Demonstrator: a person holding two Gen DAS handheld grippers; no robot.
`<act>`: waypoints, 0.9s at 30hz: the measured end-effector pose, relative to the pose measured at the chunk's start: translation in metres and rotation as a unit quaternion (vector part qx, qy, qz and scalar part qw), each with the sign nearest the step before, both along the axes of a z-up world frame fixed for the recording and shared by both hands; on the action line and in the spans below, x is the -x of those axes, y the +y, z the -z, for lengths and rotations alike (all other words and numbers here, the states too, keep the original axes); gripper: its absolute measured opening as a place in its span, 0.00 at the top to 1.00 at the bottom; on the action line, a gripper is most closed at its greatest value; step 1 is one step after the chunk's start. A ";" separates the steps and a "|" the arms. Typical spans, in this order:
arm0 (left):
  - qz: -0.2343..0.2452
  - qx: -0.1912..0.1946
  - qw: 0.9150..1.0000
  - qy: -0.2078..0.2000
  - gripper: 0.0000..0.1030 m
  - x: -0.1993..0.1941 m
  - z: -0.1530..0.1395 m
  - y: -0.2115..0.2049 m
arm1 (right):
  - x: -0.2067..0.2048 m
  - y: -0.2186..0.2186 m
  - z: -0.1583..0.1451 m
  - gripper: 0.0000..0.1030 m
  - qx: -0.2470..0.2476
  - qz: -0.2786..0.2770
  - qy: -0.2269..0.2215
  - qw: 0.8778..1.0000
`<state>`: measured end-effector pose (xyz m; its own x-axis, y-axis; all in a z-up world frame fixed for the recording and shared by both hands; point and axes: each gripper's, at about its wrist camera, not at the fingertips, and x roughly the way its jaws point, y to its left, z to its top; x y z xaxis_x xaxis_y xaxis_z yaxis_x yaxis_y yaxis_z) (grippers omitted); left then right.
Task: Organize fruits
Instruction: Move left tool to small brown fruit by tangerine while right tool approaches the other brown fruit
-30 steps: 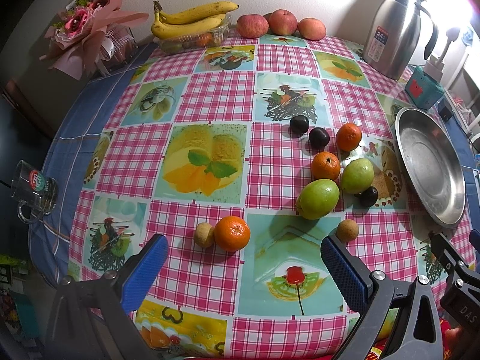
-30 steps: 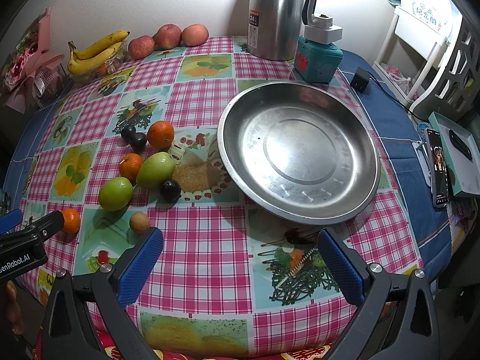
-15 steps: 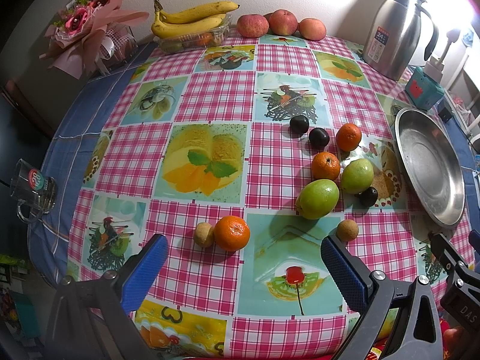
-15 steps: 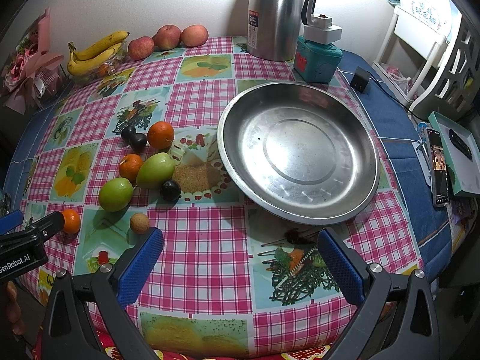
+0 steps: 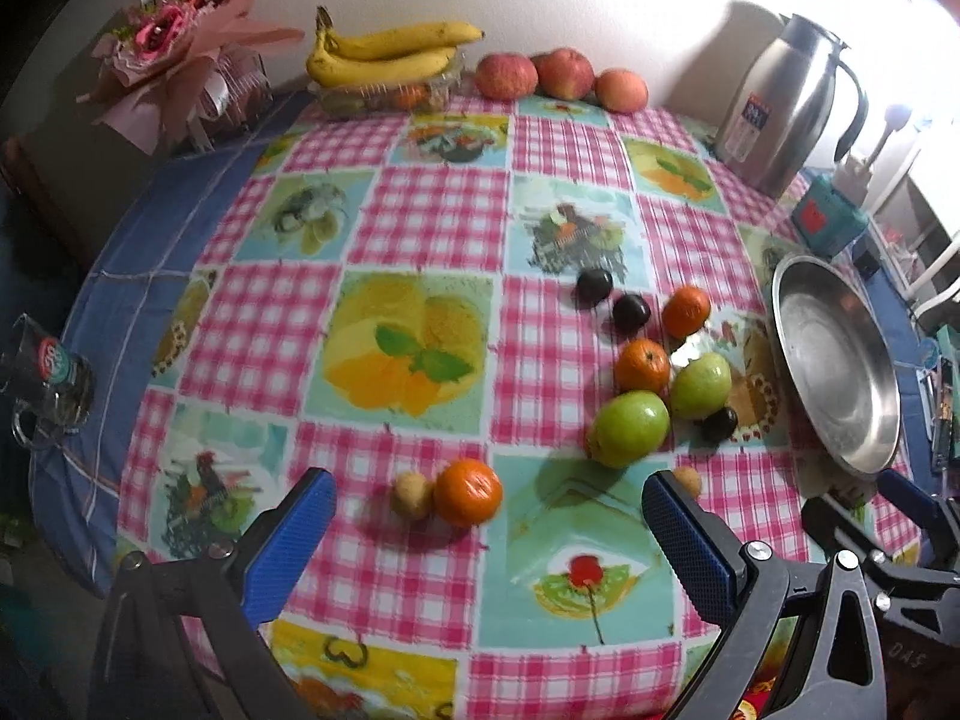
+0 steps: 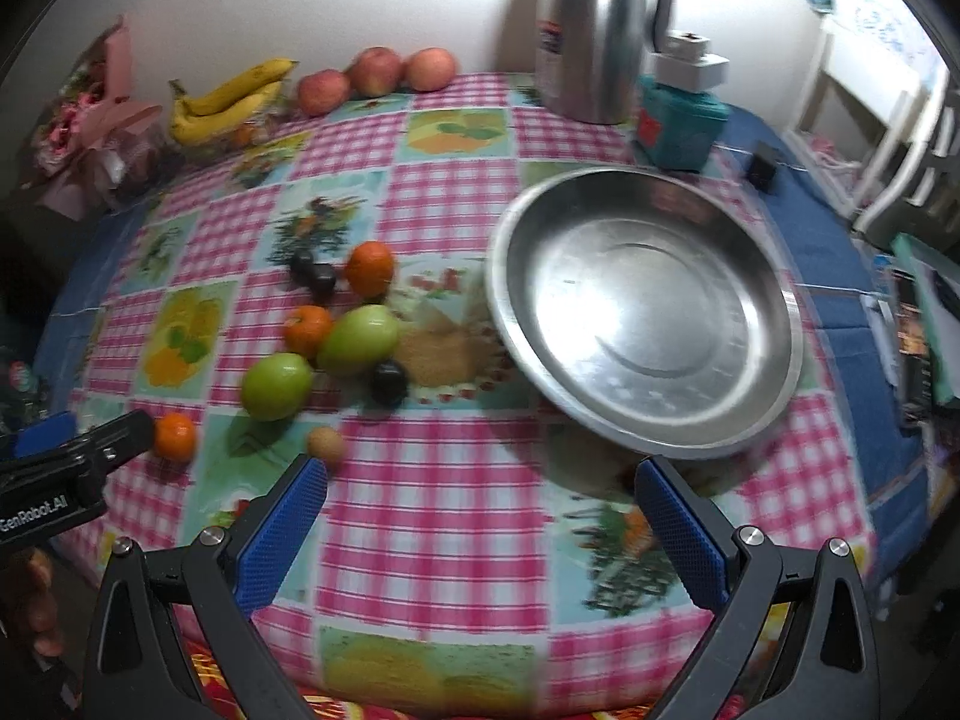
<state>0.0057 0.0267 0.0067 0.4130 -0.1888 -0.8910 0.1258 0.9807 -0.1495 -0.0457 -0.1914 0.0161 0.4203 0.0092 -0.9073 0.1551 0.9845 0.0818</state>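
Observation:
Loose fruit lies on the checked tablecloth: an orange (image 5: pixel 467 491) beside a small tan fruit (image 5: pixel 411 495), two green fruits (image 5: pixel 631 428) (image 5: pixel 700 384), two more oranges (image 5: pixel 642 365) (image 5: pixel 686 310), dark plums (image 5: pixel 594 285) (image 5: pixel 630 312) (image 5: pixel 719 423) and another tan fruit (image 6: pixel 324 445). An empty steel dish (image 6: pixel 645 312) sits to the right of them. My left gripper (image 5: pixel 489 513) is open, hovering just short of the near orange. My right gripper (image 6: pixel 480 501) is open above the cloth in front of the dish, holding nothing.
Bananas (image 5: pixel 384 54) on a clear box and three apples (image 5: pixel 561 72) line the far edge. A steel thermos (image 5: pixel 780 102), a teal box (image 6: pixel 681 120), a flower bouquet (image 5: pixel 174 54) and a glass mug (image 5: pixel 51 378) stand around the table's rim.
Both views shifted slightly forward and are blurred with motion; both grippers have crept toward the fruit. Nothing on the table has moved, and both stay open.

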 end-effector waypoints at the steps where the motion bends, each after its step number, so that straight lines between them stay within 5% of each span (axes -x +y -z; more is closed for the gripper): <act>1: -0.002 -0.005 1.000 -0.006 0.00 -0.001 -0.001 0.004 | -0.003 0.004 0.000 0.01 -0.011 -0.009 -0.002 1.000; 5: -0.004 0.024 1.000 -0.015 0.00 -0.006 -0.002 0.027 | -0.012 0.020 0.003 0.01 -0.026 -0.034 -0.007 0.999; 9: 0.013 -0.002 1.000 0.009 0.00 -0.011 0.009 0.039 | -0.023 0.030 0.011 0.01 -0.033 -0.043 0.003 0.999; 16: 0.021 -0.030 0.994 0.100 0.01 -0.015 0.046 0.060 | -0.036 0.049 0.028 0.01 -0.045 -0.074 0.039 0.995; 19: 0.016 -0.028 0.997 0.072 0.08 -0.013 0.052 0.062 | -0.040 0.054 0.037 0.01 -0.038 -0.076 0.060 0.995; 27: 0.081 -0.029 0.993 0.084 0.24 -0.001 0.071 0.053 | -0.046 0.051 0.056 0.01 -0.068 -0.064 0.087 0.992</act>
